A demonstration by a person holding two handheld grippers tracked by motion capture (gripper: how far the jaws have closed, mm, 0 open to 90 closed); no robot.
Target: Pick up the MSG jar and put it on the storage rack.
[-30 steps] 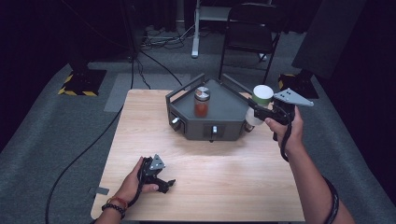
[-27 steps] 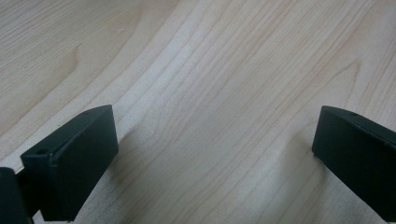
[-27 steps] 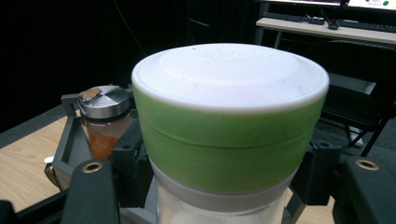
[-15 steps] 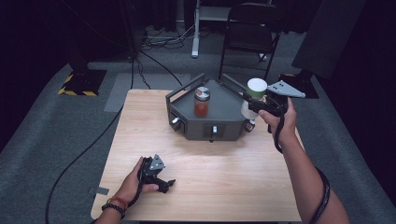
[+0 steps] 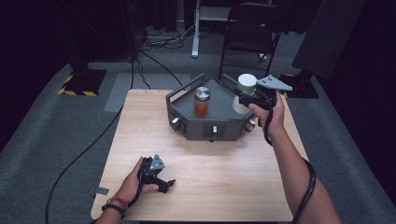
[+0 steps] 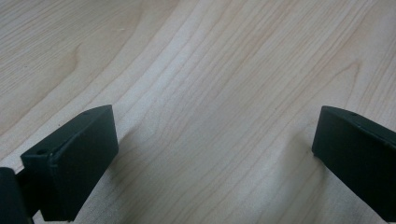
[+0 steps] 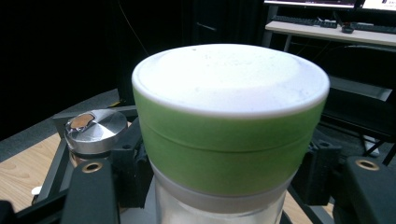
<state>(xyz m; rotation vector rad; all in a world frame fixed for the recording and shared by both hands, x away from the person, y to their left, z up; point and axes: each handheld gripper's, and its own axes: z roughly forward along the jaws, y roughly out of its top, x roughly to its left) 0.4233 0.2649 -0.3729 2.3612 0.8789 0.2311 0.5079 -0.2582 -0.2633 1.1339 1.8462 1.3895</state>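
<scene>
Your right hand-held gripper [image 5: 239, 99] is clamped on the green-lid jar [image 5: 245, 84], upright, at the tray [image 5: 187, 122] edge; spice jar [image 5: 201, 101] sits further in. Left hand-held gripper [image 5: 168, 184]: jaws apart, on desk [image 5: 233, 177].

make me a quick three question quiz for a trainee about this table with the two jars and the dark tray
1. True or false: the right gripper is shut on the green-lidded jar.
2. Which jar stands on the dark tray with no gripper on it? A) the green-lidded jar B) the silver-lidded jar C) neither
3. Fill in: the left gripper rests low over the wooden ______ with its jaws apart and nothing between them.

Key
1. True: in the right gripper view its jaws sit at either side of the jar, below the green lid.
2. B: it stands upright near the tray's middle, with reddish contents.
3. table
</scene>
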